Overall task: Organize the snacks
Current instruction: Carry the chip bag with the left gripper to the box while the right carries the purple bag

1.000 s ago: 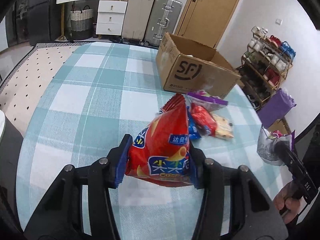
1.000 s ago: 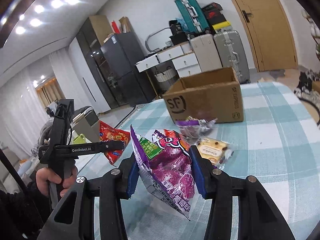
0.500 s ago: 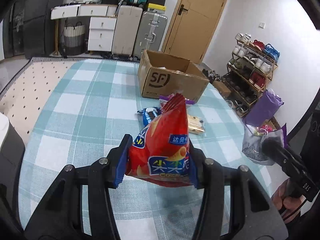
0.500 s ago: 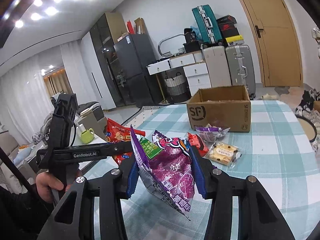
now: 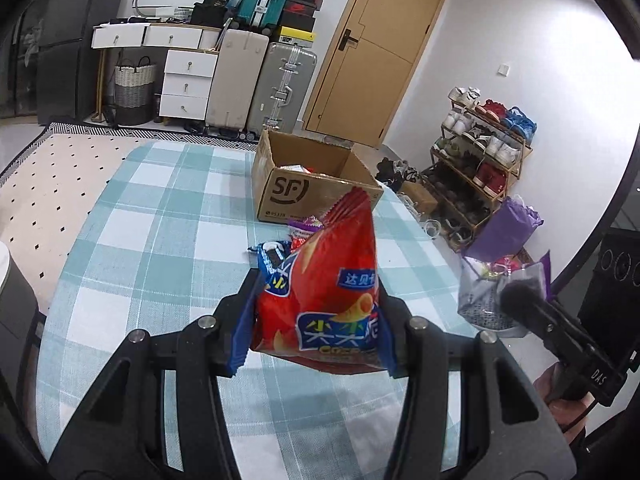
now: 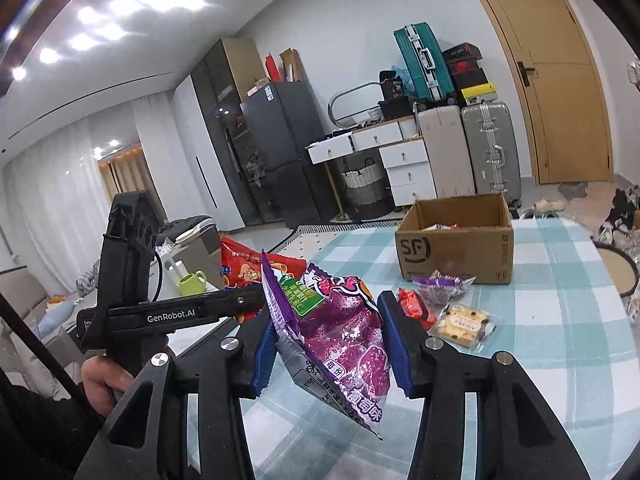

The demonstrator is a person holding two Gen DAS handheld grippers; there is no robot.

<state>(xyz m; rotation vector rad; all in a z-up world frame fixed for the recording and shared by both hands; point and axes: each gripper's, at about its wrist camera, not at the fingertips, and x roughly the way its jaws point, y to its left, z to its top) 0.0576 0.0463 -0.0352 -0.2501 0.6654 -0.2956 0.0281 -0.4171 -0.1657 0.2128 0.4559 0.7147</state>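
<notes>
Left gripper (image 5: 314,320) jaws clamp a light, puffy red crisp bag (image 5: 324,300); right gripper (image 6: 328,344) jaws clamp a crinkly purple foil snack bag (image 6: 340,332), probably slippery, so best held mid-body.

The desk (image 5: 168,240) wears a teal-and-white check cloth. On it, the cardboard box (image 5: 312,196) is brown with dark lettering. In front of the box, the left black tongs (image 5: 314,328) with blue pads (image 5: 240,332) frame a red chip bag (image 5: 328,292); the right tongs (image 6: 332,340) frame a purple snack bag (image 6: 340,340).
</notes>
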